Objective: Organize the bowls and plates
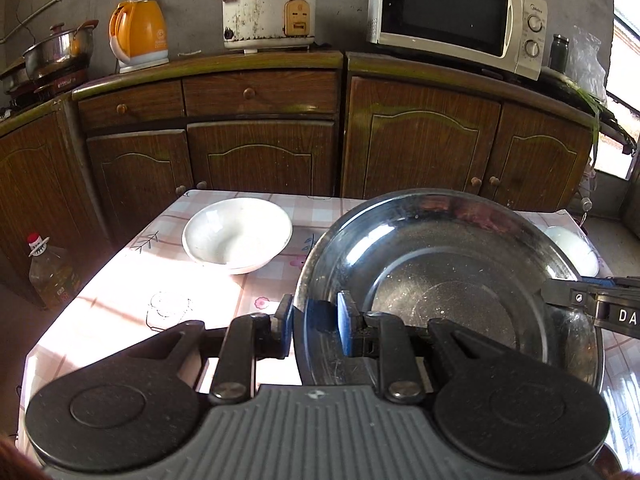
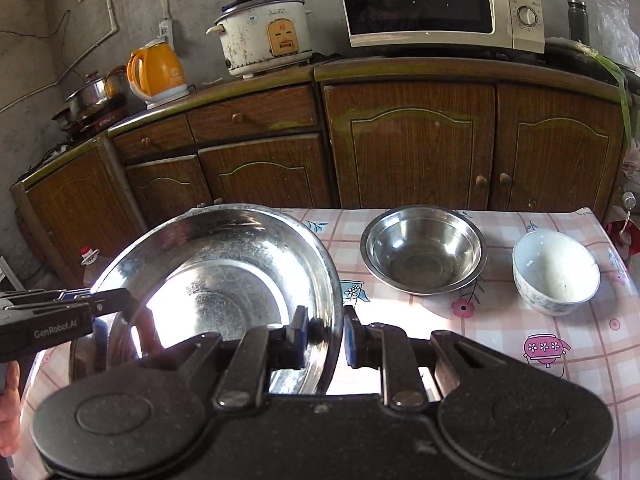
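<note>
Each handheld gripper (image 1: 314, 320) shows black linkage arms, silver pivot screws and blue finger pads (image 1: 344, 322). At the left edge of the right wrist view, the other unit (image 2: 60, 312) bears white "GenRobot.AI" lettering.

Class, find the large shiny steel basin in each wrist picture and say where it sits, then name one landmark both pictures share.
Left wrist view: the large shiny steel basin fills the lower right, its near rim pinched in the left tongs.
Right wrist view: the basin fills the lower left, its rim pinched in the right tongs.
Shared landmark: the white microwave oven on the wooden cabinet.
</note>
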